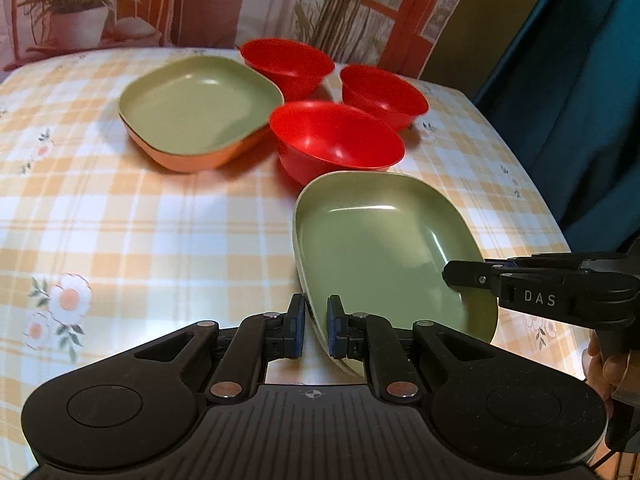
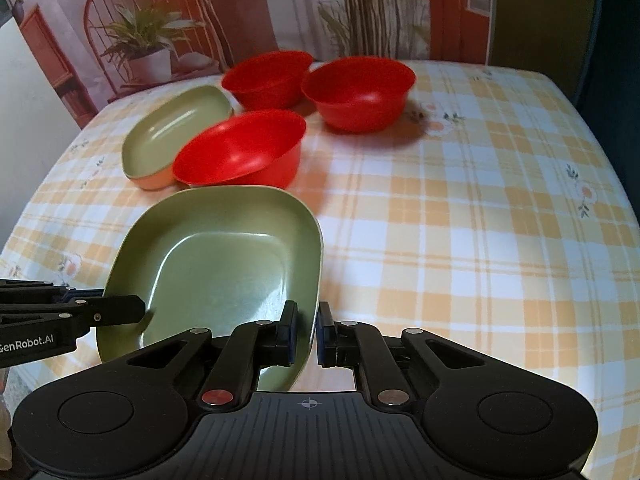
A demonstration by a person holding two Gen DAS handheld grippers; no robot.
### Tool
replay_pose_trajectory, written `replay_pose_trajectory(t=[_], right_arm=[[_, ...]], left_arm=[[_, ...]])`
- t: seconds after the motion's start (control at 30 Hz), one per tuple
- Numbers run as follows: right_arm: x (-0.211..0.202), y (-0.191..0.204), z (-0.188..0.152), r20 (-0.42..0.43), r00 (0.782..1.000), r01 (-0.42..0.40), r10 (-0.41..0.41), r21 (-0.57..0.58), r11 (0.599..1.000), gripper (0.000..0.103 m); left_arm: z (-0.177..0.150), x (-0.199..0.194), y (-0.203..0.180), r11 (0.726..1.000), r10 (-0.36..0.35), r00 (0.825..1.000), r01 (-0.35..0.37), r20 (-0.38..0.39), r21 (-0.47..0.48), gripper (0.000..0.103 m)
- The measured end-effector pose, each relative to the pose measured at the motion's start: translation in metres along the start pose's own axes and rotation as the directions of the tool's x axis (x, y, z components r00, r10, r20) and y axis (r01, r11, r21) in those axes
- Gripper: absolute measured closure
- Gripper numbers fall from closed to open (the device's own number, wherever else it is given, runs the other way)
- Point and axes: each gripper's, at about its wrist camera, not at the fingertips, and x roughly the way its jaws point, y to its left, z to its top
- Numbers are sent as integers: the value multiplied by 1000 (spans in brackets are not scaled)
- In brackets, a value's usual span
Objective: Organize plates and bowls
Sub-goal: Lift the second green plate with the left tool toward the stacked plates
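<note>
A green square plate point(image 1: 384, 240) is held near the table's front, tilted; it also shows in the right wrist view point(image 2: 224, 264). My left gripper point(image 1: 316, 326) is shut on its left rim. My right gripper point(image 2: 306, 334) is shut on its right rim, and shows in the left wrist view point(image 1: 472, 278). Another green plate point(image 1: 200, 108) sits stacked in an orange plate point(image 1: 192, 160) at the far left. Three red bowls point(image 1: 336, 140) point(image 1: 288, 64) point(image 1: 382, 94) stand separately behind the held plate.
The table point(image 1: 160, 220) has a yellow checked cloth with flower prints. The table's right edge point(image 1: 532, 184) drops off beside a dark blue curtain. A printed backdrop with a plant and chair point(image 2: 144, 44) stands behind the far edge.
</note>
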Motion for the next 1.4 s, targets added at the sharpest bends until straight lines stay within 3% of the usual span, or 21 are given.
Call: replay_pose_trajectory(t=[0.4,0.9,1.4], right_arm=[[-16,35,22,33,999,-10,11,-25,1000,94],[-16,89,81,83,996,-34,42,-88,996,94],[17,124,121,70,995,-61,70,-121,991,94]], left_arm=[[10,-35,21,1000,0,997,0,82,-10,91],[42,-69,57,999,37,983,-33,181,-26,90],[66,-70,94,995,83,978,-73,192,-61,90]])
